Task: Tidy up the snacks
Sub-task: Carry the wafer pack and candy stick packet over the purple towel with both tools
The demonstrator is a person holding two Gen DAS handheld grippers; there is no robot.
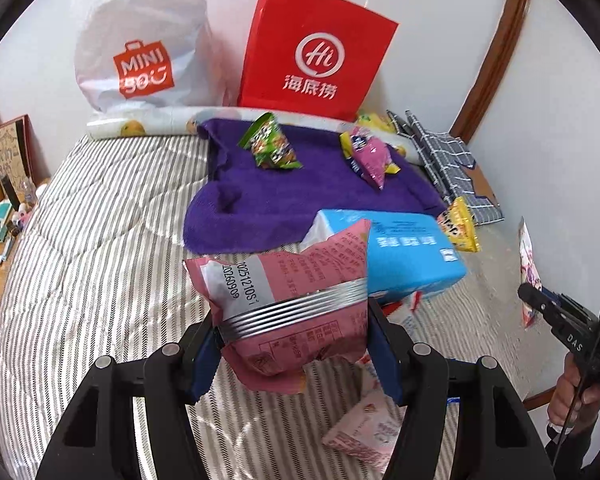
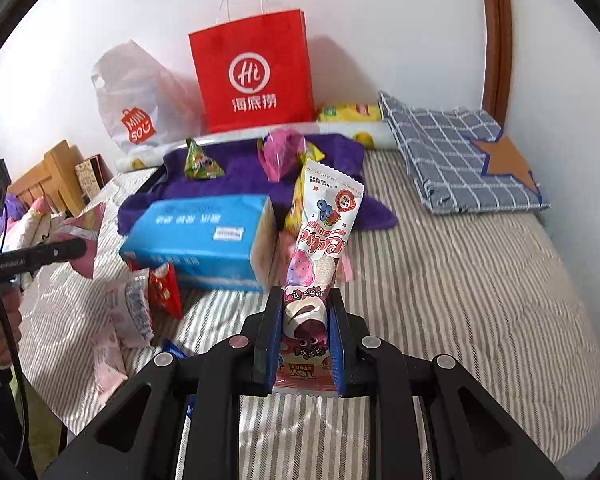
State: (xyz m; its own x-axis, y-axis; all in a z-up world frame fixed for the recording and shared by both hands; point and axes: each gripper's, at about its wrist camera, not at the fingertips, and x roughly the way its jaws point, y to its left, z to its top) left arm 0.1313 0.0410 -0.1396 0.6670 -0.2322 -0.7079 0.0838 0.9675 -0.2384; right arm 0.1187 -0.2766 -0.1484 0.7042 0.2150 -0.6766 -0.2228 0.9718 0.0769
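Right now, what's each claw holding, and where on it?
Left claw: crinkled pink foil snack packet, pinched across its lower half. Right claw: long white-and-pink sweet wrapper, gripped near its bottom end.

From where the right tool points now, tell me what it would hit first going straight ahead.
Probably the yellow packet beside the blue box, then the purple towel. Depth is unclear, and the tall packet it holds hides part of that line.
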